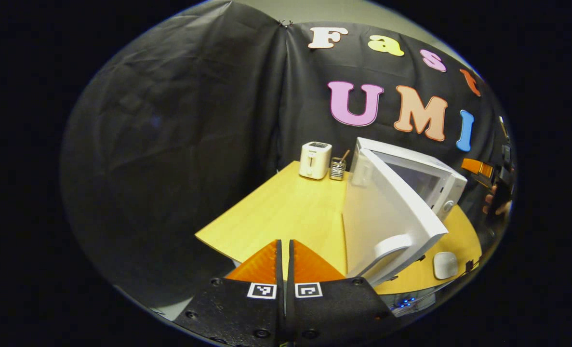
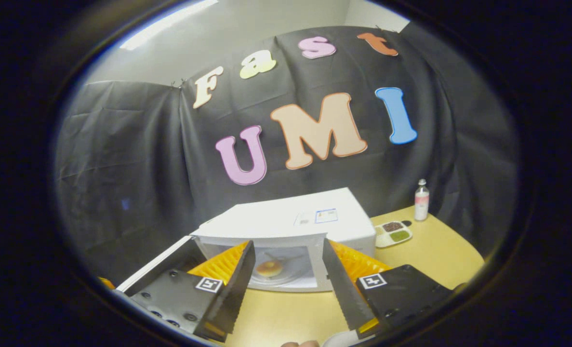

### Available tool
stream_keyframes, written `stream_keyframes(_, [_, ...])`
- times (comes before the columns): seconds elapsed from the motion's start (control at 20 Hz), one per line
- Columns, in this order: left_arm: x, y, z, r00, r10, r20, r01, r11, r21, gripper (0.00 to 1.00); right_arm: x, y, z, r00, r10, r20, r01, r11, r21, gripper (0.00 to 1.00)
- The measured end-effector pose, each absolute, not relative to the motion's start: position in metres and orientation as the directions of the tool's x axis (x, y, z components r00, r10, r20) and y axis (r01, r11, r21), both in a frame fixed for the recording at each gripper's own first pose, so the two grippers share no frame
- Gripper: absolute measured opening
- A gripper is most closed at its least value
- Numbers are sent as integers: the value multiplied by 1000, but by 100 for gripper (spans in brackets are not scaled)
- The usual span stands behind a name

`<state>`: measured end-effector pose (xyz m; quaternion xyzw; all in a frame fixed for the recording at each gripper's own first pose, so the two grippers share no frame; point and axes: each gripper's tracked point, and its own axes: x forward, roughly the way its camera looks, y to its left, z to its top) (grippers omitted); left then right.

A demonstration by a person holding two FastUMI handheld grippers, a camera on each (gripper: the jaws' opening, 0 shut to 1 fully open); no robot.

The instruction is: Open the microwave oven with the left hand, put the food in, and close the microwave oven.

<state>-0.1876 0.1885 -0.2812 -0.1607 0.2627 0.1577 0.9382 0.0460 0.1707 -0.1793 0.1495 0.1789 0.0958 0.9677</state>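
The white microwave (image 1: 428, 180) stands on the wooden table with its door (image 1: 387, 221) swung open toward me. Its white handle (image 1: 392, 248) sits just right of my left gripper (image 1: 285, 260), whose orange fingers are shut with nothing between them. In the right gripper view the microwave (image 2: 290, 219) faces me, and a round bun-like food (image 2: 270, 268) lies on the turntable inside. My right gripper (image 2: 288, 282) is open in front of the oven's mouth, holding nothing. The other gripper and a hand (image 1: 495, 190) show far right in the left gripper view.
A white toaster (image 1: 314, 160) and a small holder with sticks (image 1: 337, 167) stand at the table's back corner. A white mouse-like object (image 1: 445, 265) lies near the front edge. A divided dish (image 2: 392, 233) and a small bottle (image 2: 421, 199) sit right of the microwave.
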Motion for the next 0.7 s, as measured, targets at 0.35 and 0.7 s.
stream_keyframes(0.35, [-180,155,-328,779,142,-611,-311,933,-180,0,49,140,-134,951,211,-226,-171,968,185,80])
stream_keyframes(0.7, [-151,116,-325,805,83,-588,-179,978,-106,0,55,109,-116,967,161,-196,-126,976,178,86])
